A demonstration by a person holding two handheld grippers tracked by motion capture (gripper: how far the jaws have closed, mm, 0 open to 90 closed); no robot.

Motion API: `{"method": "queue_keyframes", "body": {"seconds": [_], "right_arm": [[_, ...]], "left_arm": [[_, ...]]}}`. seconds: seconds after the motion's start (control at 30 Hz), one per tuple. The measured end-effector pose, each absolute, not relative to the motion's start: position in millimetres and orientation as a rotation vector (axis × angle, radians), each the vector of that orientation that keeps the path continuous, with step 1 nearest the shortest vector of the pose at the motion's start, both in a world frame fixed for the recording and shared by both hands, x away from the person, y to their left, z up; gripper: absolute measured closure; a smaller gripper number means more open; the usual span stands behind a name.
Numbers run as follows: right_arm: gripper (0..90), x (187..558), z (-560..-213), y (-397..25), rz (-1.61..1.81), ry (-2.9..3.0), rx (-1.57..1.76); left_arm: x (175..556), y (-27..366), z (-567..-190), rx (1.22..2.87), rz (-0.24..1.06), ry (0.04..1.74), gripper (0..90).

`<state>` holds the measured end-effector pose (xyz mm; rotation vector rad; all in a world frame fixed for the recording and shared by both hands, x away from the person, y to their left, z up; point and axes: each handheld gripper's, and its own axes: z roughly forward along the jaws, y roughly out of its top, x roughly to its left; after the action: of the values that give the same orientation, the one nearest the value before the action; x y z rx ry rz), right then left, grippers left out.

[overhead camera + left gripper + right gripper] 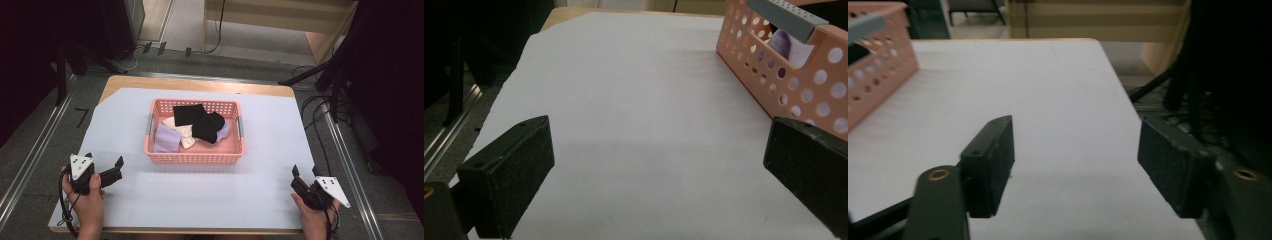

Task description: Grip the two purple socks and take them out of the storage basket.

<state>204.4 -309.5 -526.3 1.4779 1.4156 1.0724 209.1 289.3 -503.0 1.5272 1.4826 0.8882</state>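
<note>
Pink perforated plastic basket (194, 158), rectangular, holds soft folded cloths (199, 125): black, lilac, cream. Left tongs (105, 167) and right tongs (304, 177) both apart, empty, over the white-sheeted tabletop (200, 195).

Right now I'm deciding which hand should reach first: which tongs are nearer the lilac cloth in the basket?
Left. The left tongs sit off the pink basket's near-left corner, close to the lilac cloth. The right tongs sit farther off, beyond its near-right corner.

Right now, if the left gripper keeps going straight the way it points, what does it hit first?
Probably nothing soon: the left gripper points along bare white paper sheet, open jaws empty. The pink perforated plastic basket lies just right of that line, so its right jaw might graze it.
</note>
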Motion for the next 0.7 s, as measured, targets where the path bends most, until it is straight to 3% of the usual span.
{"method": "queue_keyframes", "body": {"seconds": [0.7], "right_arm": [[53.4, 211, -491, -241, 1.328, 1.490, 1.383]], "left_arm": [[205, 284, -504, 1.559, 0.931, 1.406, 0.6]]}}
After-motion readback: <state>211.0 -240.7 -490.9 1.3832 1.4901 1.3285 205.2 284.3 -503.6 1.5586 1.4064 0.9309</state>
